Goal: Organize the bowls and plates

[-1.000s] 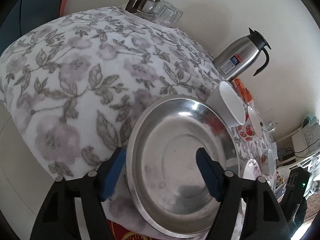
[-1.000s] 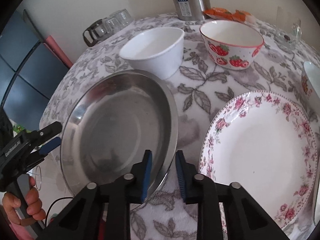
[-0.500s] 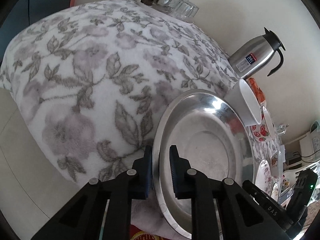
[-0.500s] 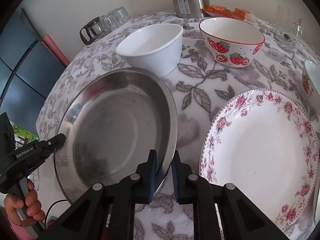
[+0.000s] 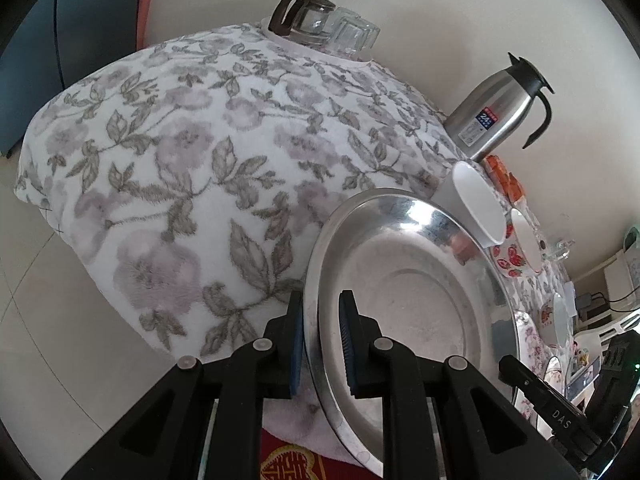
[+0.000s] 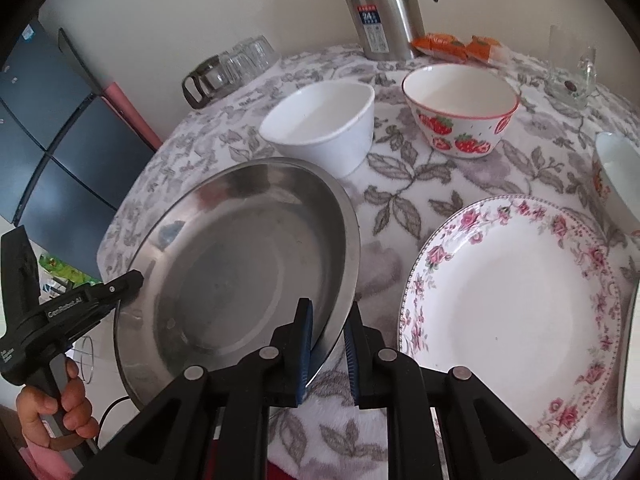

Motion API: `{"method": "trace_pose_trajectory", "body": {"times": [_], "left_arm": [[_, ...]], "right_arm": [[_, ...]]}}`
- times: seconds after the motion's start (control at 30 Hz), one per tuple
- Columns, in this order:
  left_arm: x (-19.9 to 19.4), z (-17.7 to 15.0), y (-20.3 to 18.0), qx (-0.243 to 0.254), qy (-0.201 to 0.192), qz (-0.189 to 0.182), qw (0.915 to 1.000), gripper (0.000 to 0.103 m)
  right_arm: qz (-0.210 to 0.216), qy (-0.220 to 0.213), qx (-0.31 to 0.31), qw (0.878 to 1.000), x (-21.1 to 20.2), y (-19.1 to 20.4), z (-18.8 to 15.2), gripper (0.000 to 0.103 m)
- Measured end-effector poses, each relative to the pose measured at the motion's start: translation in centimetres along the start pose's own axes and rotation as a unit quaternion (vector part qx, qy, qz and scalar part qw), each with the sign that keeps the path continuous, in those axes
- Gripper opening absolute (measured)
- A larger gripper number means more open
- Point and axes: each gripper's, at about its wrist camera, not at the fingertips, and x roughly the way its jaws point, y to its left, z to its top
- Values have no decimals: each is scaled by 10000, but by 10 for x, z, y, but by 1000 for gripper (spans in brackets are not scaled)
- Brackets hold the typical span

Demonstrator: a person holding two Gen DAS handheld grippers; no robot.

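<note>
now both tongs are clamped on the steel plate [image 6: 248, 264], one on each side of its rim. left gripper [image 5: 320, 344]: blue pads closed on the plate's left edge, one pad inside the dish, one outside under the lip. right gripper [image 6: 326, 350]: pads pinched on the near right edge, rim running between them. a hand [image 6: 60, 408] holds the left gripper's handle at the lower left of the right wrist view.

the plate's right edge appears raised off the floral tablecloth [image 6: 400, 200], with a shadow beneath it; the left edge overhangs the near table edge. the white bowl [image 6: 320, 128] stands just beyond the plate's far rim, very close; touching or not, cannot tell. the strawberry bowl [image 6: 460, 112] is beside the white bowl, apart from it. the rose-patterned plate [image 6: 512, 312] lies flat to the right of the steel plate, with a strip of bare cloth between the two rims.

open cloth: a wide bare area left of the steel plate in the left wrist view, up to the glass jug [image 5: 304, 20] at the far edge. the steel thermos jug [image 5: 492, 116] stands at the back near the wall.
</note>
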Motion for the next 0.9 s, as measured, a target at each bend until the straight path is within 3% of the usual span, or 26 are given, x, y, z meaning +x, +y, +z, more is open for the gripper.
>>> {"method": "trace_pose_trajectory", "body": {"times": [0.43, 0.6, 0.9], "left_arm": [[-55, 4, -62, 588, -452, -157, 9971, 17], [-65, 7, -96, 766, -497, -276, 9954, 17], [-64, -2, -169, 1104, -417, -458, 9920, 17]], "right_arm": [[-1, -815, -18, 9967, -69, -12, 3, 18], [84, -1235, 241, 9920, -103, -32, 8, 18], [-185, -1778, 813, 9805, -149, -84, 5, 20]]}}
